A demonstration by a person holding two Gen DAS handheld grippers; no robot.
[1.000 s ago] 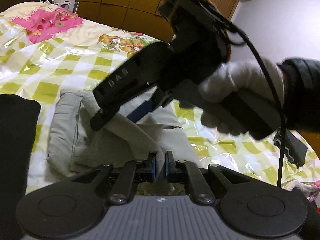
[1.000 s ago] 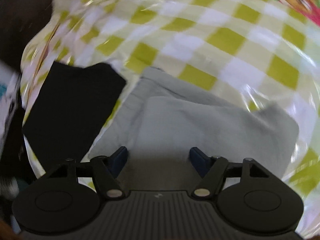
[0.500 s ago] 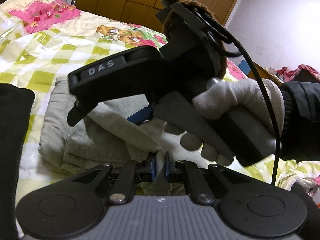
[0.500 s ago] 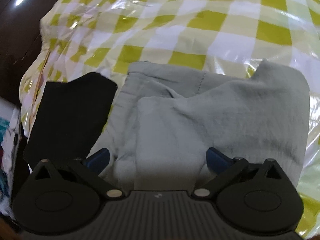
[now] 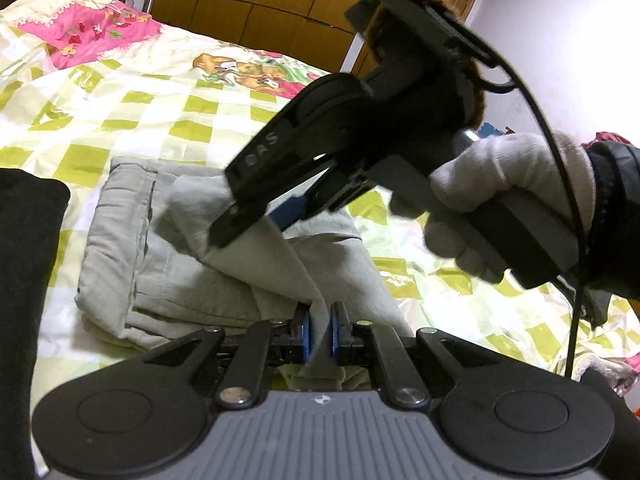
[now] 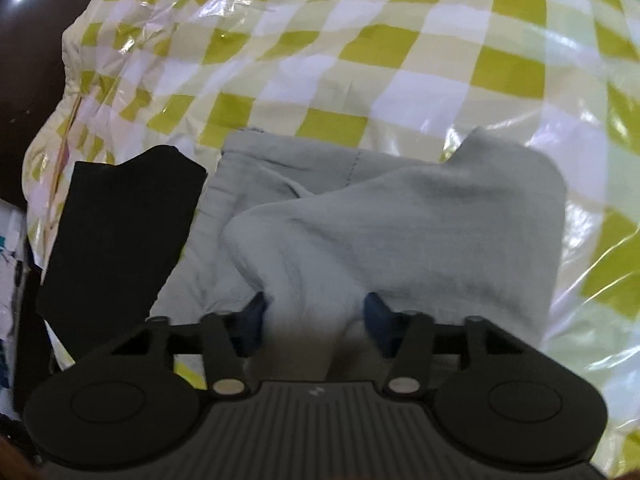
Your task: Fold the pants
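The grey pants [image 6: 400,232] lie partly folded on the checked bedspread [image 6: 360,60], just beside a black cloth [image 6: 120,232]. The left gripper [image 5: 319,338] is clamped on a raised fold at their near edge. The right gripper [image 6: 316,316], in a gloved hand [image 5: 492,200], has just been closing; a bunched ridge of the pants sits between its blue pads, which press against it.

My right gripper [image 6: 316,316] has just been closing, and a bunched ridge of the grey pants [image 6: 400,232] now sits pinched between its blue pads [image 6: 376,312]. The pants lie partly folded on the checked cover [image 6: 360,64]. A black cloth [image 6: 120,224] lies just left of them, touching their edge.
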